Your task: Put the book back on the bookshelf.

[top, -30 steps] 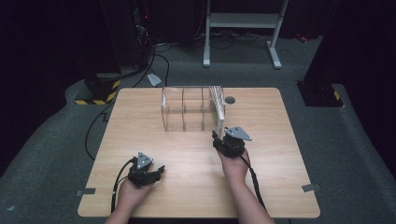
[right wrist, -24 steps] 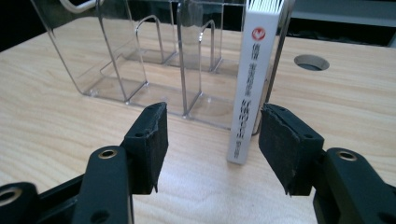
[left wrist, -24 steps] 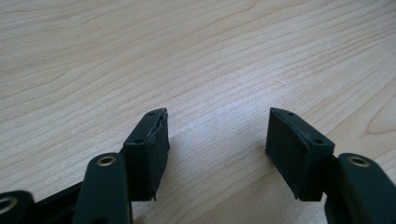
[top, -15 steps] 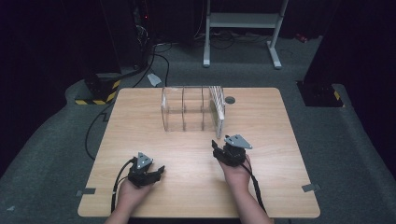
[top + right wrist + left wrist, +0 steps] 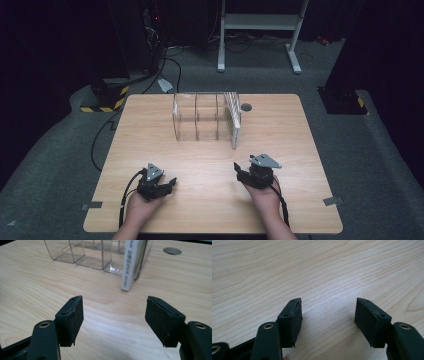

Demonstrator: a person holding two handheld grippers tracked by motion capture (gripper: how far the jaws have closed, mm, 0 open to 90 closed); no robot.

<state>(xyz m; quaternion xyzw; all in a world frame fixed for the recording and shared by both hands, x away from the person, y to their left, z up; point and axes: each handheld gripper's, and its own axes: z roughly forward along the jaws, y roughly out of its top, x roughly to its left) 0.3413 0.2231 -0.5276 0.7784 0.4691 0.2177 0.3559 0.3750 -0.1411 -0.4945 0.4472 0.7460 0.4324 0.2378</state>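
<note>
A clear plastic rack (image 5: 197,120) with several upright slots stands on the far middle of the wooden table (image 5: 280,130). A thin white book (image 5: 233,122) stands on edge in its rightmost slot, spine toward me (image 5: 130,265). My right gripper (image 5: 241,171) hovers low over the table, a short way in front of the book and apart from it. Its jaws have just been opening and are open (image 5: 113,300) with nothing between them. My left gripper (image 5: 169,184) rests near the front left, open (image 5: 328,302) over bare wood.
A round cable hole (image 5: 245,107) sits in the table just right of the rack. Grey carpet surrounds the table, with a white stand (image 5: 260,30) and cables behind it. Tape marks (image 5: 332,201) lie by the front corners.
My right gripper has drawn back from the book toward the near edge, and its jaws have spread wider. The left gripper has not moved.
</note>
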